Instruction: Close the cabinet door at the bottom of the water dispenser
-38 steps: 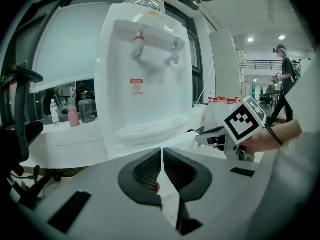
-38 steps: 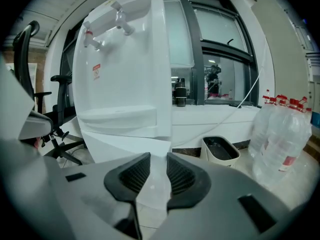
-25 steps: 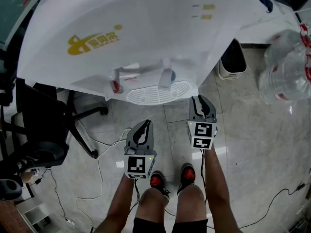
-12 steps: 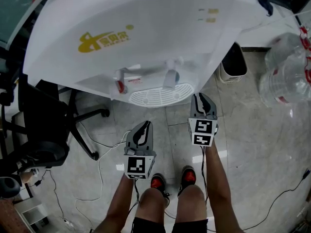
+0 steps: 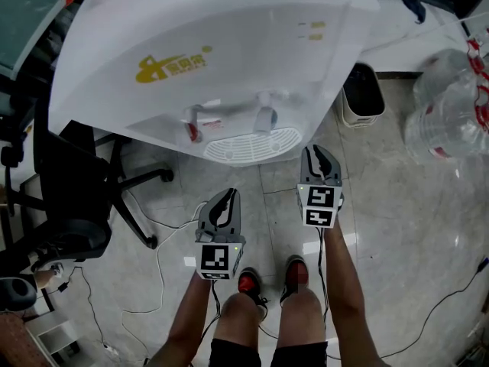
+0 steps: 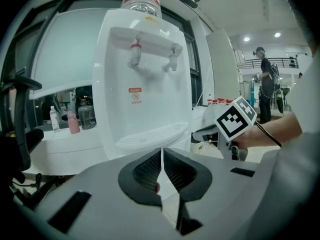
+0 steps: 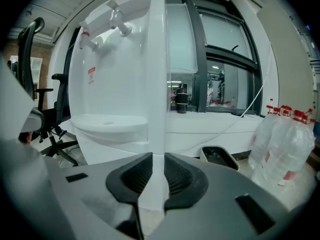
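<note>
Nearest in the head view: the person's bare knees and red shoes (image 5: 247, 283) on the tiled floor (image 5: 397, 228). Both forearms reach forward. The left hand-held gripper (image 5: 230, 196) hangs low over the floor, marker cube (image 5: 215, 260) facing up. Its jaws are pressed together to a hairline slit with nothing between them. The right hand-held gripper (image 5: 315, 151) is further forward, with its tips just beside the right end of the drip tray (image 5: 252, 145). Its jaws have just been closing and stand a narrow gap apart, gripping nothing. In the right gripper view the white front-right corner of the water dispenser (image 5: 229, 44) lines up with that gap; contact can't be confirmed. The dispenser stands straight ahead of both grippers. It is white with a gold logo, and a red tap (image 5: 191, 132) and a blue tap (image 5: 265, 118) sit above the tray. The cabinet door is on the lower front under the tray. The head view hides it beneath the overhanging top, and in the gripper views the lower front (image 7: 100, 151) is plain white, so whether it is ajar or shut can't be made out. A black office chair (image 5: 72, 228) stands left of the dispenser, with white cables (image 5: 157, 266) trailing on the floor near it. A dark bin (image 5: 361, 90) is on its right, and big clear water bottles (image 5: 447, 105) stand further right. Behind is a white desk (image 6: 65, 144) with small bottles on it. Far back in the left gripper view a person (image 6: 265, 91) is standing.
</note>
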Demonstrator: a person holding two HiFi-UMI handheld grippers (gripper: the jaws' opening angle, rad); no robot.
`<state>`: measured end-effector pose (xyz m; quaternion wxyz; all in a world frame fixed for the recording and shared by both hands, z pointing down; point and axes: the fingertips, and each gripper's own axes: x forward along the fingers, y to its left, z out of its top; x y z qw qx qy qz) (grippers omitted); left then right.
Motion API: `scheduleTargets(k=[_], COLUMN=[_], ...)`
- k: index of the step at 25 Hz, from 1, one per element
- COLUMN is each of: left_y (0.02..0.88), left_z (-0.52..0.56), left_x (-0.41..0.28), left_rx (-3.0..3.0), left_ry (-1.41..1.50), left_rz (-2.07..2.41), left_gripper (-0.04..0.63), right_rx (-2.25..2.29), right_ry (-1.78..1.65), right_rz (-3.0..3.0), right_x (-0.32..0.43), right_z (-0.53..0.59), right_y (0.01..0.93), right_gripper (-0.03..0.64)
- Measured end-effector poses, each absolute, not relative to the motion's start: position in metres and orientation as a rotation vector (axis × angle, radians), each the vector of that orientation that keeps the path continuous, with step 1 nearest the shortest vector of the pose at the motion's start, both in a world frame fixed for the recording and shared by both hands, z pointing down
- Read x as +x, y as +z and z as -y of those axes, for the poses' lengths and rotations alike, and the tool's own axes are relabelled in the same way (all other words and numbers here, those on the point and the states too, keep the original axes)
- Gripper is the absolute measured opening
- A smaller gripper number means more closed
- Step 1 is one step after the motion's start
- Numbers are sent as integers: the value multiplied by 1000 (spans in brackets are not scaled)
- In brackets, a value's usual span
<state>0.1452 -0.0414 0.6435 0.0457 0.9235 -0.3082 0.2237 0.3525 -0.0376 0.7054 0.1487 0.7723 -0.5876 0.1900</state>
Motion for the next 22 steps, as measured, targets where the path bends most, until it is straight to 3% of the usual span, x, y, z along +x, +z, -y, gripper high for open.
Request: scheduleTargets(k=[22], left_y=[366], left_z=[9], left_x=[160], left_rx=[2913], left_ry=[567], left_rz=[925], left_gripper=[35], right_rx=[2277], right_ry=[474], right_rz=[1756], right_x=[321], right_z=[-34], right_y=[418], right_gripper=[41])
